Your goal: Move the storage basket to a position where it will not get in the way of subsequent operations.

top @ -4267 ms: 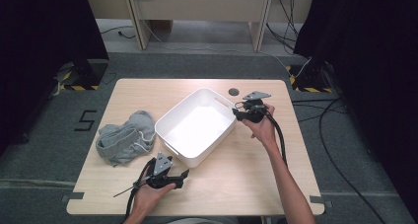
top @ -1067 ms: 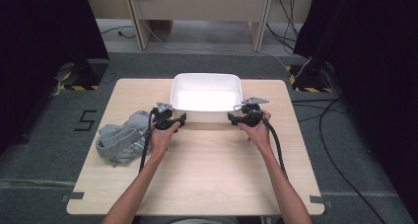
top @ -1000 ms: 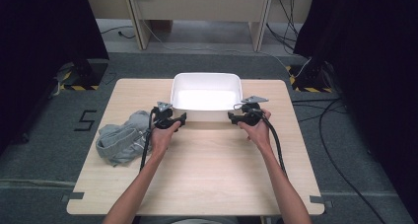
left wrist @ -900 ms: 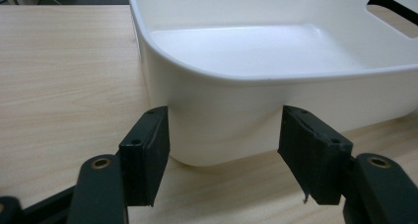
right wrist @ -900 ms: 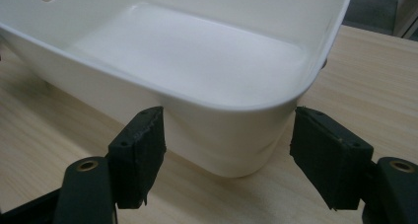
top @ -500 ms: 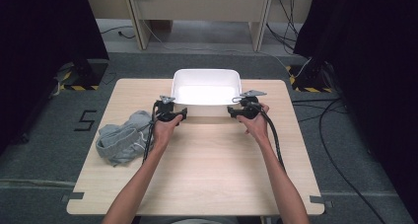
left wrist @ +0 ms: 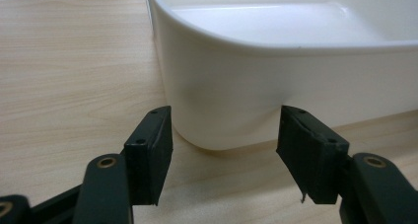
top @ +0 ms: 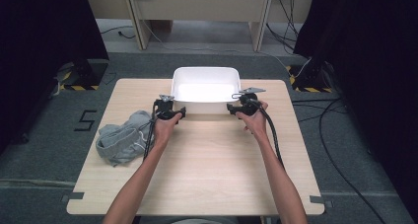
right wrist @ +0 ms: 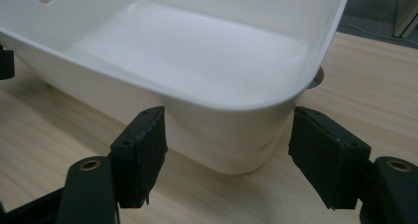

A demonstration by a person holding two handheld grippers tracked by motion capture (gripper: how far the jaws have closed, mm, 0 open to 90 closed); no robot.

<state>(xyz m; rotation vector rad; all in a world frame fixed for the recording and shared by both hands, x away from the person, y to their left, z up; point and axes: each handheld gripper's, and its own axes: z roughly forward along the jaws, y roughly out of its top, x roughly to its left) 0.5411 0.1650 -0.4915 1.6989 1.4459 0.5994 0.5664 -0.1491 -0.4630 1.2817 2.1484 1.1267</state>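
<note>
Both near corners of the tub point(top: 205, 88), now squared at the table's point(top: 197, 179) far edge, are being bracketed. The left gripper point(top: 180, 113) and right gripper point(top: 231, 107) are being kept partly open, gripping nothing, so pushing seems nearly done.

Bare forearms, no sleeves in sight. Each hand carries black tongs: the left tongs point(top: 170, 111) and right tongs point(top: 242, 107) each wear a grey three-cornered plate on top and trail a thick black cable. Up close, blocky ribbed black pads point(left wrist: 149, 152) with small screw holes, brass-ringed rivets on the arms.
</note>
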